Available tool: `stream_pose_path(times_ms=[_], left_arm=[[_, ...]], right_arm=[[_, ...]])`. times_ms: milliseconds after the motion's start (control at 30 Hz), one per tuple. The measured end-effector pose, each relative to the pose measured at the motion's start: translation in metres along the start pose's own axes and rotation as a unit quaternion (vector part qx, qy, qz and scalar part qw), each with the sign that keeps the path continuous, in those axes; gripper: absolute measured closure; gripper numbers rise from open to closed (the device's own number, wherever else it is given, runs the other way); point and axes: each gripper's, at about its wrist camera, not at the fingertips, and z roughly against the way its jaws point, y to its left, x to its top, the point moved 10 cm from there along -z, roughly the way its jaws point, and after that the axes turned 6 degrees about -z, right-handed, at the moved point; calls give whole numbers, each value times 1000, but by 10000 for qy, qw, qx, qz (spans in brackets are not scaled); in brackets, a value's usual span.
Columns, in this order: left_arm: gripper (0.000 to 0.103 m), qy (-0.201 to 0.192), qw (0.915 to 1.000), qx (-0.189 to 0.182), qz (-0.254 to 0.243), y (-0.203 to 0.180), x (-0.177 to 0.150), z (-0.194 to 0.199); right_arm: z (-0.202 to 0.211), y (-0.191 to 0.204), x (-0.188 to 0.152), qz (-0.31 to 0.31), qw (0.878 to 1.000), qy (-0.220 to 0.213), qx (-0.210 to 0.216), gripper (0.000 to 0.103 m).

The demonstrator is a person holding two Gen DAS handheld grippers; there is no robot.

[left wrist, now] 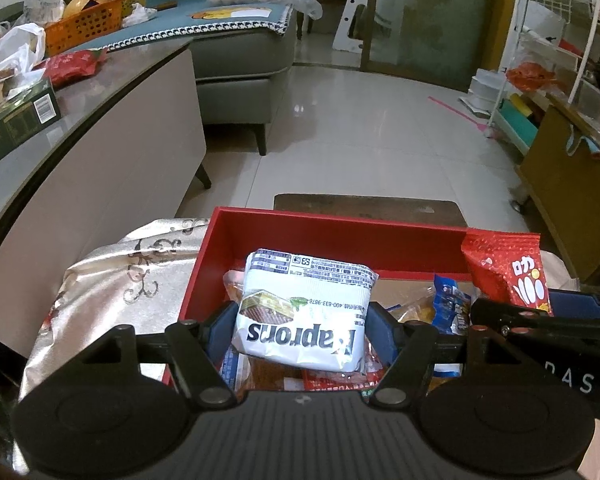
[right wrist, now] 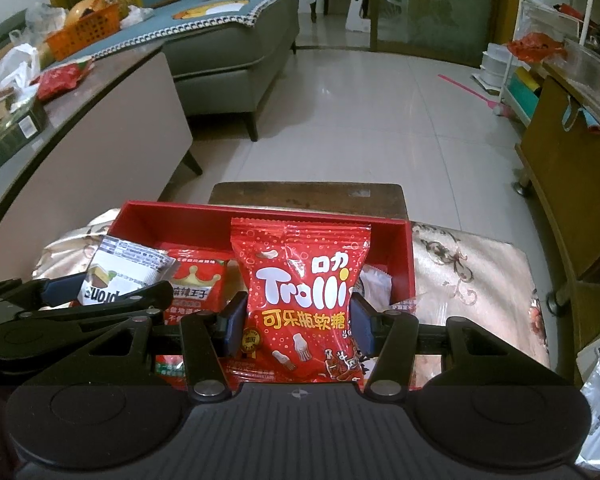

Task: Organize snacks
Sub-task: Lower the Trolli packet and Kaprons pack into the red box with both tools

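Left tool point(left wrist: 302, 328): clamped on a white wafer packet point(left wrist: 306, 308), held above the red box point(left wrist: 340, 236), label upside down.

Right tool point(right wrist: 298, 320): clamped on a red gummy candy bag point(right wrist: 302, 300), upright, over the same box point(right wrist: 404, 256).

Red box: open-topped, on a surface under a patterned cream cloth point(left wrist: 140, 272). Holds a red crown-printed snack packet point(right wrist: 198, 284), a blue packet point(left wrist: 452, 304) and other wrapped snacks, partly hidden.

Background: grey sofa point(left wrist: 240, 60), orange basket point(left wrist: 84, 26), tiled floor point(left wrist: 360, 128).
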Motion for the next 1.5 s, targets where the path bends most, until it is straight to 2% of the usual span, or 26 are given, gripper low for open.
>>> stream_pose_path(times_ms=[467,967,1500], left_arm=[[43,252,9997,-20,53,-1,-4,-19],[43,445,9989,130,-2,2,-13,-35],[42,456,9983,261,-246,0,-14,-40]], right_arm=[[-12,1,4,78,9998,160,-51,42],[-30,5,3,339,9988,311,-158,41],[-38,3,2,485,9978,374,-253,41]])
